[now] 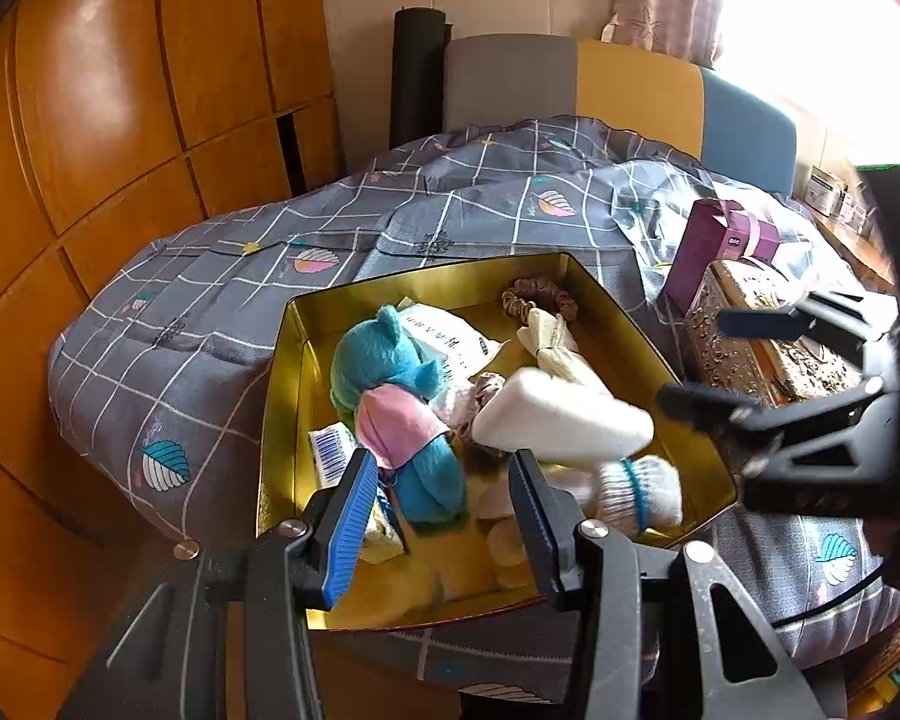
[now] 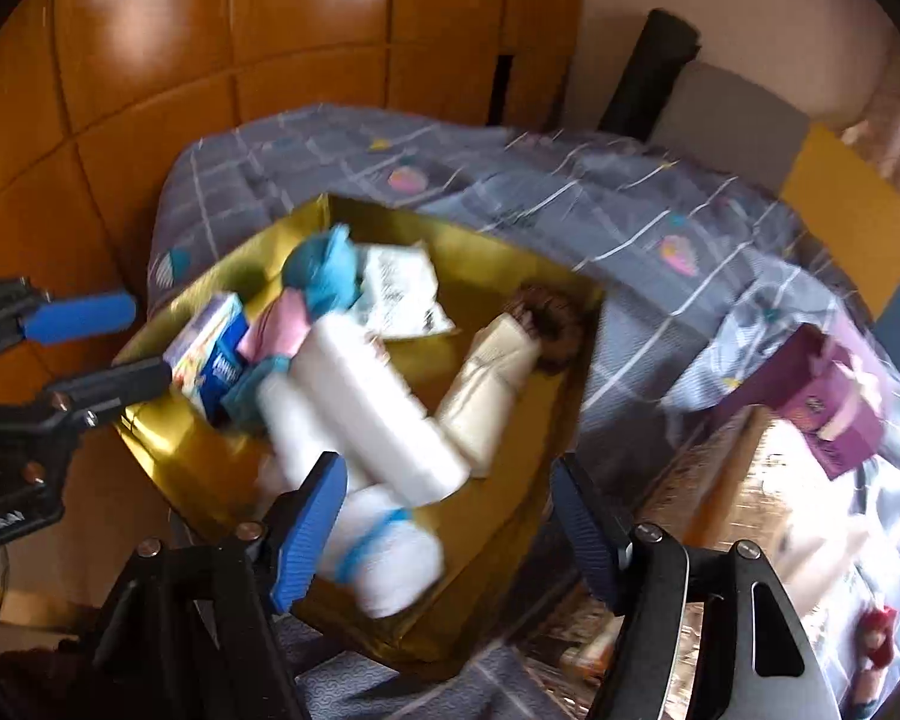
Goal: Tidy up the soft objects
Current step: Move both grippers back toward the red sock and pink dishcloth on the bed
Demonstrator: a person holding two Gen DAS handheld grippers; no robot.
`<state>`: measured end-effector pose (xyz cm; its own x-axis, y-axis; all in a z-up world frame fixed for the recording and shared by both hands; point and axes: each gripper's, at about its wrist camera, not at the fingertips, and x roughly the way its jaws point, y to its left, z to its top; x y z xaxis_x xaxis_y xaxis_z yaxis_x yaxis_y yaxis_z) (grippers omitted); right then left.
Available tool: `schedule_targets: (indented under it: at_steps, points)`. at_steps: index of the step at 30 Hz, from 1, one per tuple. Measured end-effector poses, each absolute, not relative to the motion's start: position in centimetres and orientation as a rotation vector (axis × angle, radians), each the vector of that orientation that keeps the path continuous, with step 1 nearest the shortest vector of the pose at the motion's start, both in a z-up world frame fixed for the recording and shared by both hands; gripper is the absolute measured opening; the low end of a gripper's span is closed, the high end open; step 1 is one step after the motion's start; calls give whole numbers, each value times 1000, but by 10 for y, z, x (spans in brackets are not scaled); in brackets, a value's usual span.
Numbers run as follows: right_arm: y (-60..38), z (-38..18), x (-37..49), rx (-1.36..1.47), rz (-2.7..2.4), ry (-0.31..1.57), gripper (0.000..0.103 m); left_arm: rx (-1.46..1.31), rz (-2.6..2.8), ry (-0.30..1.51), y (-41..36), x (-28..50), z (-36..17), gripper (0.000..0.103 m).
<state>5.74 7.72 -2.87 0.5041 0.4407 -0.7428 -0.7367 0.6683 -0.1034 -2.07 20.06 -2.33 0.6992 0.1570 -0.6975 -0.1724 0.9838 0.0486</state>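
A gold tin (image 1: 282, 396) sits on the bed (image 1: 210, 300), holding a white sponge (image 1: 561, 414), a teal toy (image 1: 378, 360), a sock (image 1: 636, 489) and a scrunchie (image 1: 540, 294). The left gripper (image 1: 444, 516) hovers at the tin's near rim, jaws wide and empty. The right gripper (image 2: 444, 531), jaws also wide and empty, hangs over the tin's near corner. A brown box (image 1: 750, 348) stands just beside the tin's right wall; the quilt left of the tin lies bare.

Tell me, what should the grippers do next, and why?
Probably lift both away. The left hand-held gripper and right hand-held gripper hang open and empty over the gold metal tin, where the white foam block already lies.
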Motion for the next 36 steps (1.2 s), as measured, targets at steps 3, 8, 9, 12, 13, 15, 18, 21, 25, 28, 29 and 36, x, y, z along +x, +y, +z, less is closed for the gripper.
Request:
schedule_targets:
  at_steps: [3, 8, 9, 12, 13, 15, 18, 21, 25, 28, 29, 36]
  points:
    - [58, -15, 58, -390, 707, 705, 74, -4, 174, 770, 195, -20, -21, 46]
    - [12, 6, 66, -288, 630, 650, 80, 18, 153, 760, 184, -17, -16, 46]
    - [1, 9, 67, -273, 610, 644, 80, 26, 147, 759, 181, -16, -15, 46]
    - [-34, 18, 73, -225, 541, 632, 82, 44, 127, 754, 172, -15, -11, 46]
    - [-48, 19, 75, -209, 511, 628, 84, 49, 118, 749, 168, -14, -10, 46]
    - [-76, 21, 80, -182, 450, 625, 86, 59, 100, 743, 161, -13, -8, 46]
    - [-122, 20, 89, -135, 342, 640, 86, 73, 73, 733, 148, -10, -4, 46]
    - [-172, 17, 96, -87, 215, 656, 86, 94, 36, 720, 134, -6, 1, 46]
    - [-253, 13, 104, 44, 18, 665, 87, 110, -19, 708, 117, 0, 8, 46]
    - [-324, 9, 109, 176, -171, 655, 87, 123, -63, 703, 100, 7, 13, 46]
    - [-348, 5, 109, 228, -227, 654, 87, 131, -80, 701, 93, 9, 15, 46]
    - [-467, -52, 99, 497, -482, 739, 85, 205, -220, 665, 27, 20, 37, 46]
